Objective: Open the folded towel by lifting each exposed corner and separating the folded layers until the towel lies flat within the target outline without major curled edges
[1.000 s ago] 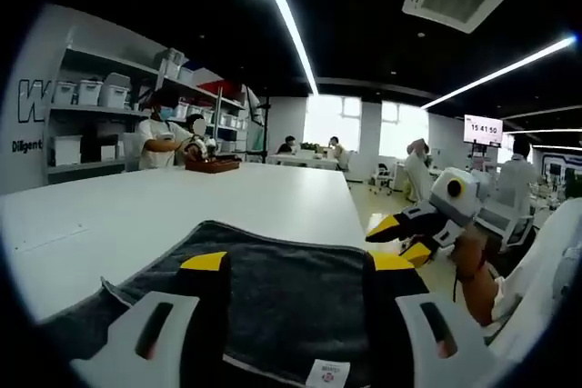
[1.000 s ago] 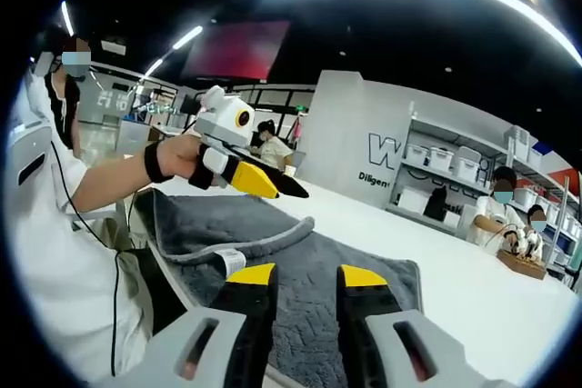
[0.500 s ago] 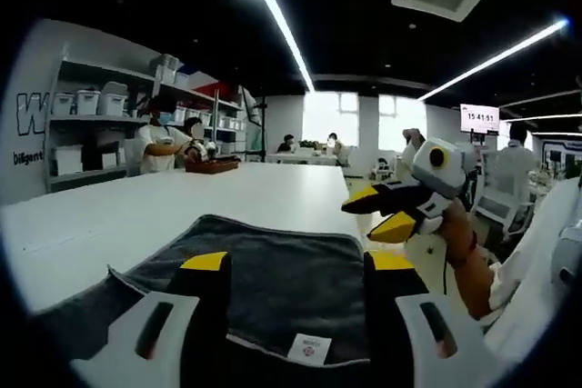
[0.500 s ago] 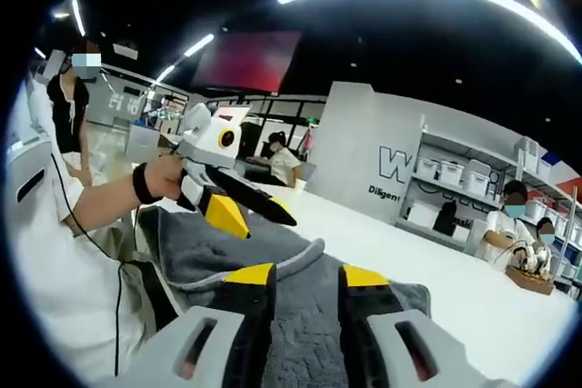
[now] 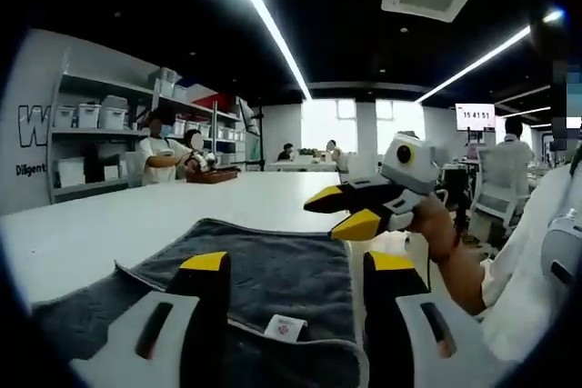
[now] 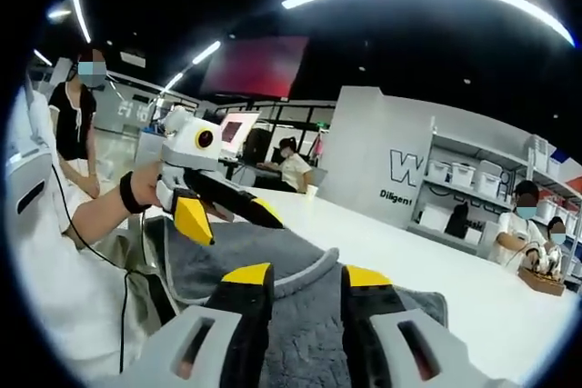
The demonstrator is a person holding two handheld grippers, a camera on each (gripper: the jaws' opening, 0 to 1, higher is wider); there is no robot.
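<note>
While both grippers' jaws stand apart, the grey towel [image 5: 273, 274] lies folded, edge curled.

The towel [image 5: 273, 274] is dark grey with a paler grey hem and a small white label [image 5: 285, 326]. Both grippers have black jaws tipped yellow on white bodies. The table [image 5: 136, 215] is plain white, the far shelving white too.

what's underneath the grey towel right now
The grey towel lies on the white table, which shows bare around it. A lower towel layer sticks out beneath the folded top layer. Any target outline under the cloth is covered, so it cannot be seen.
</note>
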